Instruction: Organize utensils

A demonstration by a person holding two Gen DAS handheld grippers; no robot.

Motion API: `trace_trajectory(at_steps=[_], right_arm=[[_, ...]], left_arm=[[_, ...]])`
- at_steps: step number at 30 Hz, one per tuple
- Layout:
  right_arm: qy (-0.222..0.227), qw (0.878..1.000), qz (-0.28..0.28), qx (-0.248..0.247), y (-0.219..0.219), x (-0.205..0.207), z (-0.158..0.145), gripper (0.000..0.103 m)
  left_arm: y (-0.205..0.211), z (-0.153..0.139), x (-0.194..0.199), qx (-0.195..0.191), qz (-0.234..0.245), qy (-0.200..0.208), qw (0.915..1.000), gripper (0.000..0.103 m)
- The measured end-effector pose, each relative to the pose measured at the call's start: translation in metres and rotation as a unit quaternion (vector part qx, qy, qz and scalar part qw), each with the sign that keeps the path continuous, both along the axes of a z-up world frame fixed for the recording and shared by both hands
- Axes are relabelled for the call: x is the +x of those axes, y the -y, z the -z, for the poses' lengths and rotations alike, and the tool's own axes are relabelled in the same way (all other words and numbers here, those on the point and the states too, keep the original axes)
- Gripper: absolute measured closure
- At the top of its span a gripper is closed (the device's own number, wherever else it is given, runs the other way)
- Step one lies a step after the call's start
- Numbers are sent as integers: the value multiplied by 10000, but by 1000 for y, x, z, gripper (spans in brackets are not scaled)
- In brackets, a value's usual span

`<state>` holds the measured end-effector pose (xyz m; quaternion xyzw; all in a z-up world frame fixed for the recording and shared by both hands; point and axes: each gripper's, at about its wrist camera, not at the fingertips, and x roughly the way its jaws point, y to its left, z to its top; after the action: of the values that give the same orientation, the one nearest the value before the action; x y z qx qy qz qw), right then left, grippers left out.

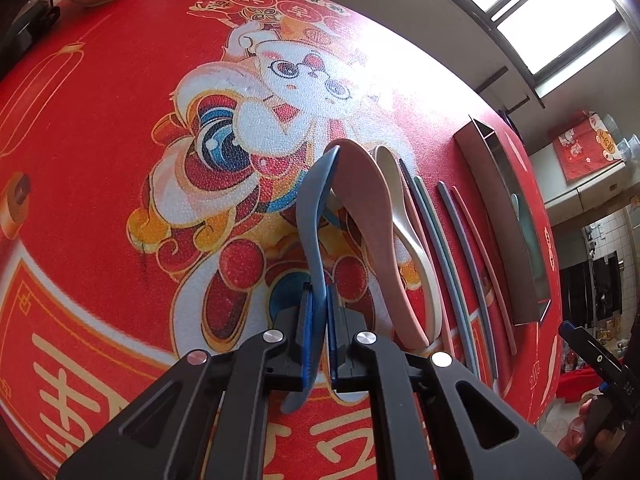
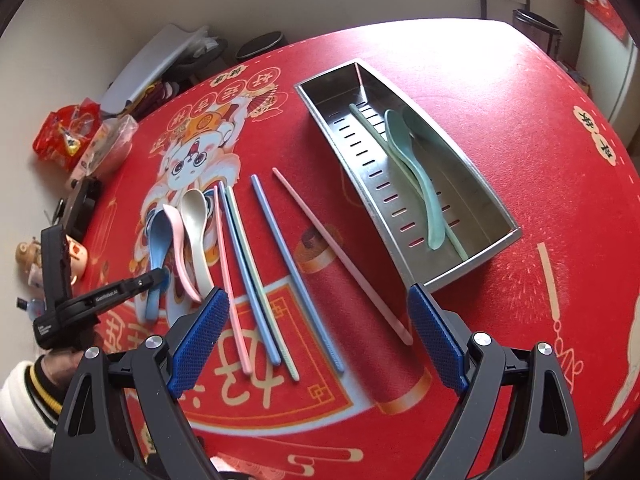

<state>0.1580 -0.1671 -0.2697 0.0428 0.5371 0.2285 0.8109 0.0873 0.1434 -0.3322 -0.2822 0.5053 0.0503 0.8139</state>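
Your left gripper has its pads pinched on the handle of the blue spoon, whose bowl looks tipped on edge beside the pink spoon and the white spoon on the red tablecloth. Your right gripper hovers with its fingers spread wide above the loose chopsticks. Only the right wrist view looks down into the steel tray, where a green spoon lies on a pale chopstick; the left view catches just the tray's side wall.
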Motion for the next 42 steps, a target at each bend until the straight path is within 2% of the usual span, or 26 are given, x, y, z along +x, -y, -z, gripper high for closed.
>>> trace_trajectory(at_steps=[2, 3, 4, 5, 6, 8, 11, 16, 21, 29, 37, 42], right_arm=[[-27, 9998, -212, 3, -9, -2, 1, 16], [-24, 9994, -331, 47, -13, -3, 2, 20], [-48, 9989, -466, 101, -19, -4, 2, 39], [-102, 9981, -595, 108, -24, -4, 4, 47], [-125, 9975, -692, 90, -30, -4, 7, 50], [-181, 9957, -910, 79, -42, -3, 12, 70], [-189, 9908, -1338, -82, -65, -5, 23, 80], [-201, 9807, -1909, -358, -107, -5, 43, 84], [-226, 9759, -2033, -758, -130, 0, 62, 85], [177, 9681, -2242, -1102, -150, 6, 63, 88], [346, 9668, -2277, -1109, -154, 7, 63, 89], [334, 9710, -2151, -993, -147, 4, 64, 95]], left_arm=[[0, 1, -6, -19, 4, -2, 10000, 97], [0, 1, -9, -50, 0, -4, 10000, 97], [0, 1, -13, -89, -7, -6, 10000, 97], [0, 2, -16, -128, -14, -13, 9999, 97], [0, 3, -19, -153, -22, -24, 9999, 97], [0, 3, -24, -186, -48, -45, 9998, 97], [-1, 3, -30, -230, -72, -49, 9997, 97], [-1, 5, -32, -250, -61, -10, 9997, 96], [1, 6, -34, -236, -44, 76, 9997, 96], [0, 8, -38, -254, -52, 127, 9996, 95], [-1, 7, -39, -268, -22, 147, 9995, 95], [-1, 7, -39, -266, -2, 164, 9995, 95]])
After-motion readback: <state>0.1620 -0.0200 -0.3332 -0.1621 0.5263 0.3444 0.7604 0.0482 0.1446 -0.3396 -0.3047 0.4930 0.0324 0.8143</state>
